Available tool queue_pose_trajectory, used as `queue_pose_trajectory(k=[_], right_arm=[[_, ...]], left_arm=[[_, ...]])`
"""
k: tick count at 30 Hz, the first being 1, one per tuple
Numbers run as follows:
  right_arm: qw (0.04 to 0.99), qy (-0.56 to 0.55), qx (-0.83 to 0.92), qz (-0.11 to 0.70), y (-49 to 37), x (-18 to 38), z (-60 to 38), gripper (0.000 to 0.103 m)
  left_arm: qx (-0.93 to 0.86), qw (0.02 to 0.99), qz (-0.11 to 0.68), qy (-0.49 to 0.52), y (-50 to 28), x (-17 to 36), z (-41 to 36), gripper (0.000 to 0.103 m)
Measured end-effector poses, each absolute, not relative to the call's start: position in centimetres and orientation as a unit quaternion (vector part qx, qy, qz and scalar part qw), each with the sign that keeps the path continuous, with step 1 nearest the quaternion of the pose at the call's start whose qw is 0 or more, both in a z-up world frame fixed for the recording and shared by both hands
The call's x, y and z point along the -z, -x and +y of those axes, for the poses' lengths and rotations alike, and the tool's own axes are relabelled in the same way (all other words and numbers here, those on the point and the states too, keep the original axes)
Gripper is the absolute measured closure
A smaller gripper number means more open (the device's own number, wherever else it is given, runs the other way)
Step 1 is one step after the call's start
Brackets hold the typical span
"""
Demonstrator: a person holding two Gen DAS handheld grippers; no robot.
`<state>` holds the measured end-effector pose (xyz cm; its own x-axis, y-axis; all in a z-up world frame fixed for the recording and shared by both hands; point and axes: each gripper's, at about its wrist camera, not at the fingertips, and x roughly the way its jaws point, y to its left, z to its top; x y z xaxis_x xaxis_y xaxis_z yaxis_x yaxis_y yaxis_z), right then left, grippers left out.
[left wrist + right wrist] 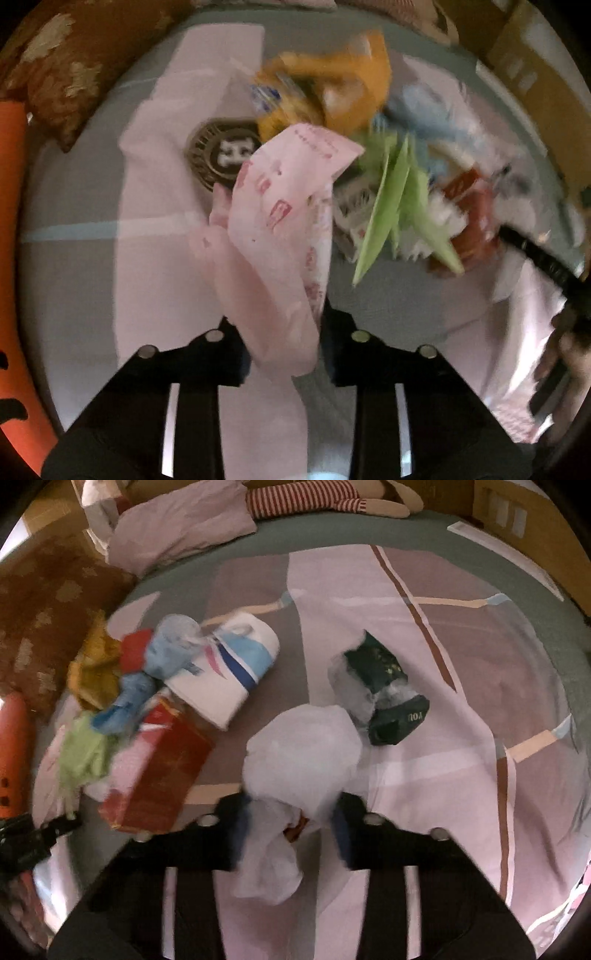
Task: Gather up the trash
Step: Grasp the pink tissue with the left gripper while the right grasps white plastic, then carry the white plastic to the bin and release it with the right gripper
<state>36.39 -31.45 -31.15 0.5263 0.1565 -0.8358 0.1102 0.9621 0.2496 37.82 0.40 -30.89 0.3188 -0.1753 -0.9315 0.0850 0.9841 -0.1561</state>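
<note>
My left gripper (282, 332) is shut on a pink plastic bag (280, 206) with red print, held above the bed. Beyond it lies a trash pile: an orange wrapper (332, 92), green paper (399, 199), a red box (472, 206) and blue plastic (424, 110). My right gripper (291, 816) is shut on a white crumpled plastic bag (303, 753). In the right wrist view the pile lies at the left: red box (166, 771), white-and-blue pack (229, 668), green paper (83, 753), yellow wrapper (94, 672). A dark green wrapper (384, 690) lies alone to the right.
The bedsheet (443, 775) is pink, brown and grey-green. A brown patterned pillow (40, 627), a mauve pillow (177, 528) and a striped soft toy (314, 498) lie at the head. An orange object (13, 753) lies at the left edge. A round logo (225, 155) marks the sheet.
</note>
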Motion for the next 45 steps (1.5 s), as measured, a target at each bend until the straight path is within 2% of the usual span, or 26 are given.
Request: queue_pose_trajectory(k=[7,12,21,38,45], right_arm=[[0.907,-0.173,-0.075,0.376,-28.8,21.7,-31.1,0.072],[0.930,-0.153,-0.087,0.323,-24.0,19.4,-29.8,0.072],[0.933,-0.115,-0.094,0.328,-22.0,20.5,-27.7,0.072],[0.930,-0.115,-0.096,0.335,-22.1,20.6,-27.9,0.072],[0.949,-0.143,-0.032,0.279,-17.7,18.5,-32.5,0.072]], left_arm=[[0.075,0.886,0.453,0.063,-32.9,21.3,3.1,0.079],[0.100,0.915,0.385,0.070,-28.7,17.0,1.9,0.079],[0.129,0.909,0.396,0.019,-25.9,18.4,-2.8,0.079],[0.128,0.904,0.407,0.008,-26.0,19.6,-2.9,0.078],[0.147,0.904,0.401,0.002,-25.7,19.4,-3.6,0.078]])
